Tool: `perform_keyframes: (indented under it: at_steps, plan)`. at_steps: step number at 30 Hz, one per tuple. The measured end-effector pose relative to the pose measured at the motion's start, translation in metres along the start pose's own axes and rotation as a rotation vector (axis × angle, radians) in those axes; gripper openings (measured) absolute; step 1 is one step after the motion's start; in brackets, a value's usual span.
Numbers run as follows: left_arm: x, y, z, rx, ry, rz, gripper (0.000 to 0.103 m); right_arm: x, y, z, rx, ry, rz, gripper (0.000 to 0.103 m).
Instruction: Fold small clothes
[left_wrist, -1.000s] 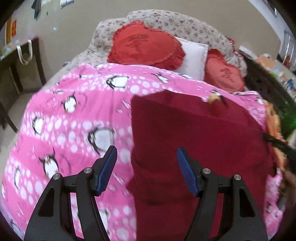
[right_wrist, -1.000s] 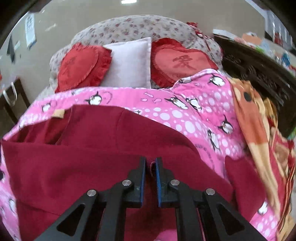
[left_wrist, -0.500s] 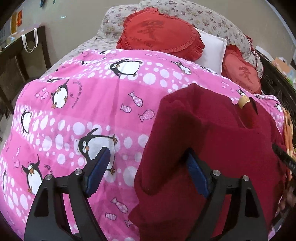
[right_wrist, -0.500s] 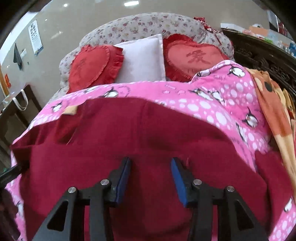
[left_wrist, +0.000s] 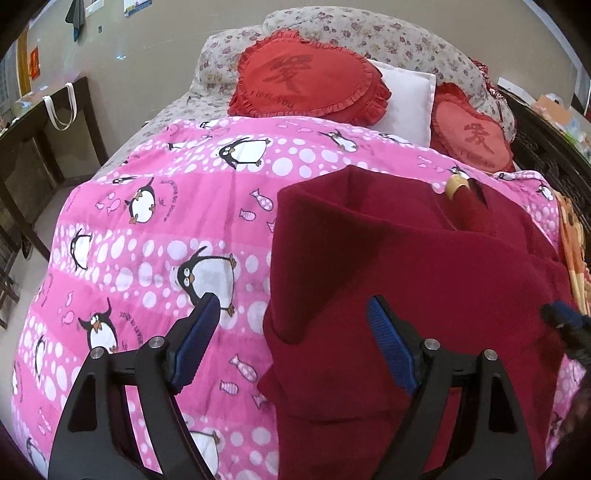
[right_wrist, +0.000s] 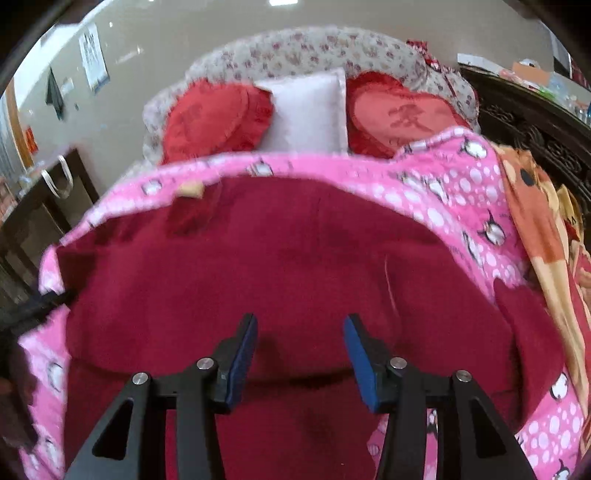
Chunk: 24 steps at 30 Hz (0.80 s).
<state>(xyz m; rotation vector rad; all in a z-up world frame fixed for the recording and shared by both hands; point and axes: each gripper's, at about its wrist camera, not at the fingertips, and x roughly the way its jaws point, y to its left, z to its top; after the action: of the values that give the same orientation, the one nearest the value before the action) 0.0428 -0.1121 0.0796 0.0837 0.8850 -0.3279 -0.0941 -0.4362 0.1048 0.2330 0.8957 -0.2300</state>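
The dark red garment (left_wrist: 424, 266) lies lengthwise on the bed, collar toward the pillows; left tool (left_wrist: 295, 343) spread, right tool (right_wrist: 300, 352) opening above it.

Home bedrm: bed (left_wrist: 177, 229), pillows (left_wrist: 306, 88)

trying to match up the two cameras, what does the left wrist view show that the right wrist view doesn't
Only the left wrist view: the left tool, open and empty, straddling the left edge of the dark red garment, plus large penguin prints on open blanket.

Only the right wrist view: the right tool, jaws opening with nothing between them, over the garment's middle, and an orange patterned cloth at right.

Both: the garment, the pink penguin blanket, two red heart cushions and a white pillow.
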Motion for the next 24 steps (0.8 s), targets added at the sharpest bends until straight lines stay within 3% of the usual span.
perform_keyframes:
  at_steps: [4,8,10,13,19,22,24]
  plan:
    - [-0.01,-0.008,-0.003,0.017,-0.007,-0.002,0.083,0.008,0.003,-0.006,-0.05,-0.019,-0.061,0.055]
    - [-0.017,-0.019,-0.008,0.031,-0.017,-0.021,0.083,-0.003,0.002,-0.003,-0.017,-0.004,-0.026,0.055]
    - [-0.017,-0.024,-0.011,0.028,-0.018,-0.041,0.083,-0.005,0.002,-0.005,-0.016,-0.006,-0.019,0.061]
    - [-0.004,-0.036,-0.02,0.036,0.028,-0.062,0.083,0.006,0.004,-0.01,-0.032,0.019,-0.042,0.072]
    - [0.024,-0.056,-0.033,0.129,0.102,-0.013,0.083,-0.014,-0.023,-0.003,0.05,-0.011,0.045,0.072]
    - [0.024,-0.056,-0.03,0.118,0.105,-0.026,0.083,-0.035,-0.057,0.0,0.099,-0.07,-0.015,0.072]
    - [0.025,-0.055,-0.03,0.11,0.105,-0.033,0.083,-0.042,-0.088,0.001,0.129,-0.085,-0.115,0.072]
